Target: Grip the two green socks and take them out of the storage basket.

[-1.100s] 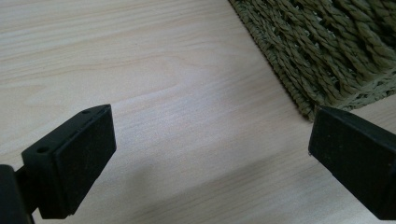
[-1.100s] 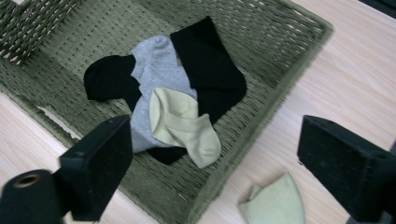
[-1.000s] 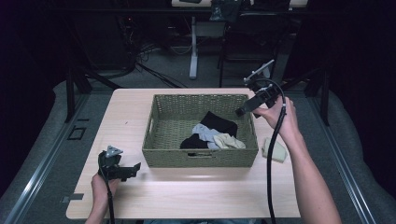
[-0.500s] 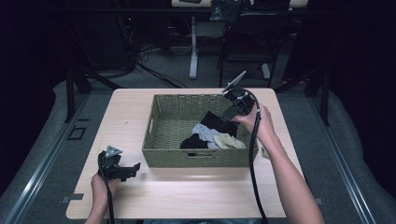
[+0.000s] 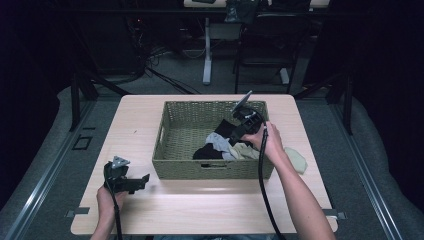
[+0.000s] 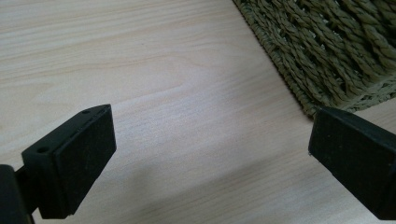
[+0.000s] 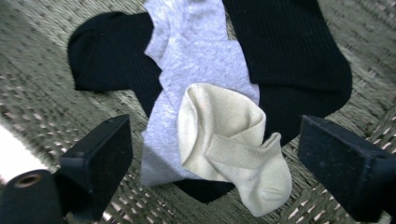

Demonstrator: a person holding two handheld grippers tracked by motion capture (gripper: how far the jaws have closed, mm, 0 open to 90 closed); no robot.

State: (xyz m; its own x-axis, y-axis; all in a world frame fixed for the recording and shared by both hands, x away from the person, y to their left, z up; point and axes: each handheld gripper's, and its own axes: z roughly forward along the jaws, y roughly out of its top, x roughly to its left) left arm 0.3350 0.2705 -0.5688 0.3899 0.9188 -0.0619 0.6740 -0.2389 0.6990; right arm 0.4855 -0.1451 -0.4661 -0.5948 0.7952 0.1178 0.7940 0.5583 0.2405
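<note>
The right claw [image 5: 239, 131] has swung in from the bench's 3 o'clock edge over the last second and now hangs over the right half of the woven basket [image 5: 185, 131], pointing down at the heap of socks. Its own view shows the jaws spread wide with nothing between them, bracketing the cream sock [image 7: 229, 140], which lies crumpled on top of the grey sock [image 7: 196, 60]; both rest across two black socks [image 7: 289, 51] on the basket floor. From above, the heap sits toward 4 o'clock inside the basket.

That move reads as the approach to a pick: the cream sock is uppermost and centred between the jaws, so it is probably the next thing to be taken. The jaws have not yet dropped to the fabric. A shallow pinch on the cuff should lift it alone; a deeper bite may drag the grey one along.

Another pale sock [image 5: 297, 159] lies on the bench [image 5: 210, 210] just outside the basket, at 3 o'clock.

The left claw [image 5: 142, 179] has not shifted: it rests at 8 o'clock on the bench, jaws spread and empty, near the basket's front corner [image 6: 327, 56].
</note>
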